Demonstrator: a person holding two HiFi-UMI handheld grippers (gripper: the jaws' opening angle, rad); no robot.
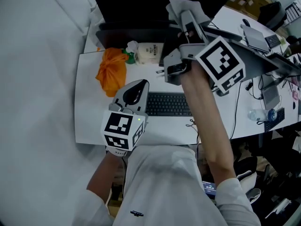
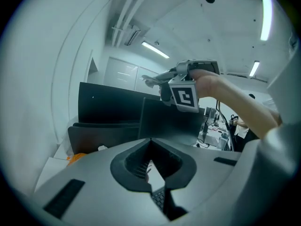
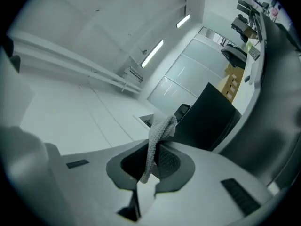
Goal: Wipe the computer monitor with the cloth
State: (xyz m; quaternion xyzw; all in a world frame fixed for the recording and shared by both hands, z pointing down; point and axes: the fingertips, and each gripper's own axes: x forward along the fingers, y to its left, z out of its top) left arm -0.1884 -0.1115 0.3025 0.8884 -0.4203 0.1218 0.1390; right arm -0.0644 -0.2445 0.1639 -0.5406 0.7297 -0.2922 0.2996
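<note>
A dark monitor (image 1: 136, 4) stands at the back of the white desk (image 1: 89, 121); it also shows in the right gripper view (image 3: 207, 117). My right gripper (image 1: 186, 14) is raised up by the screen's upper part and is shut on a pale grey knitted cloth (image 1: 181, 4). In the right gripper view the cloth (image 3: 162, 128) hangs out of the closed jaws of the right gripper (image 3: 157, 145). My left gripper (image 1: 140, 84) hovers low over the desk by the keyboard (image 1: 167, 105), jaws together and empty. From the left gripper view the left gripper (image 2: 150, 140) points towards two dark screens (image 2: 171, 119).
An orange bag (image 1: 112, 69) and a pale packet (image 1: 150, 53) lie on the desk under the monitor. Cables run down the desk's right side. Beyond it, a neighbouring desk carries a water bottle (image 1: 258, 114) and other clutter. A pale wall lies to the left.
</note>
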